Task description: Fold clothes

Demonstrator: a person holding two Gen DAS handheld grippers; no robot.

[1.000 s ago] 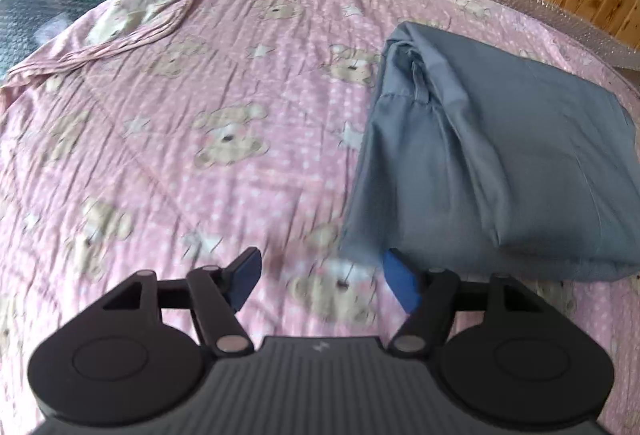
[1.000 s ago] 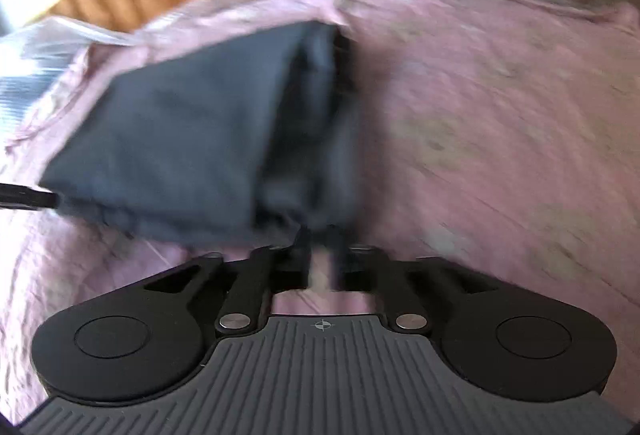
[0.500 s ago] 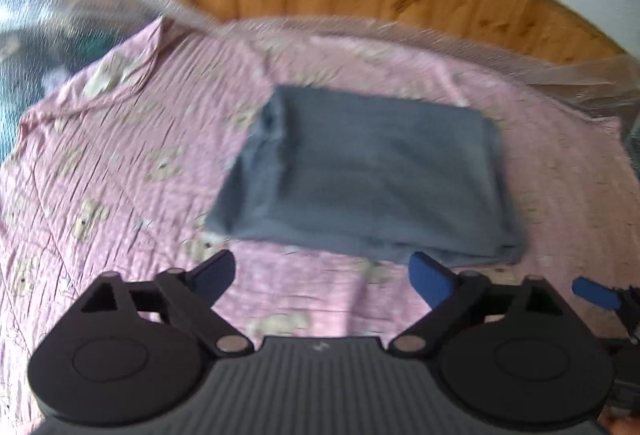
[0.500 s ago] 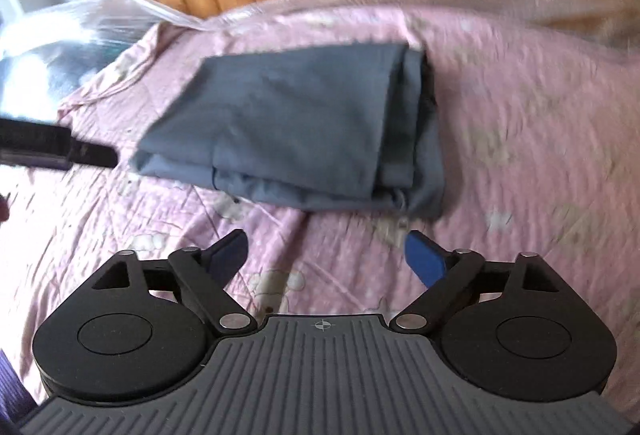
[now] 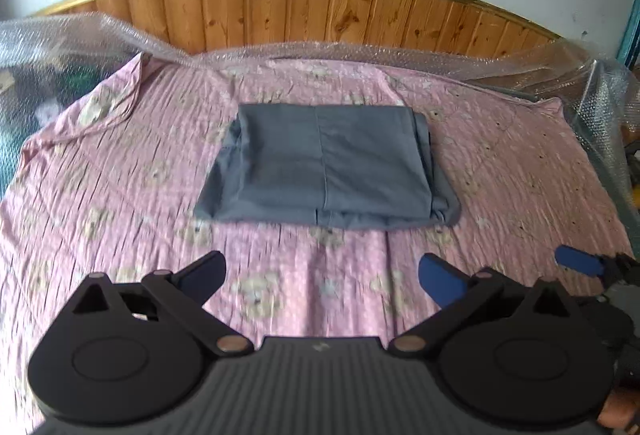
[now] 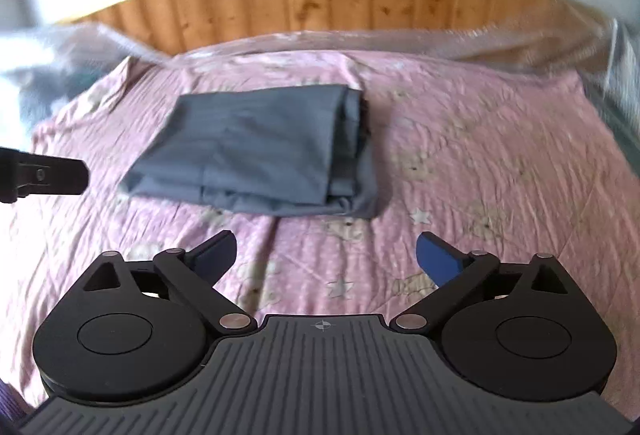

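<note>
Grey cloth garment (image 5: 328, 171), folded rectangle, mid pink bear-print bedsheet (image 5: 120, 195) toward its headboard edge (layers stacked, lying as wanted); my left gripper (image 5: 322, 277) and right gripper (image 6: 326, 255) spread apart, empty.

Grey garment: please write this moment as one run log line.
phase: fold done | grey garment: folded flat on pink bear-print sheet | left gripper: open, clear | right gripper: open, clear

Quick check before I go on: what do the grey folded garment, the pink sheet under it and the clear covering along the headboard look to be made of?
Grey folded garment: thin woven cloth, probably cotton or a blend, matte, with crisp fold edges and a stitched seam. Pink sheet: light printed cloth, matte, finely creased, bear and star print. Clear covering: bubble wrap by its shiny dotted texture.
</note>
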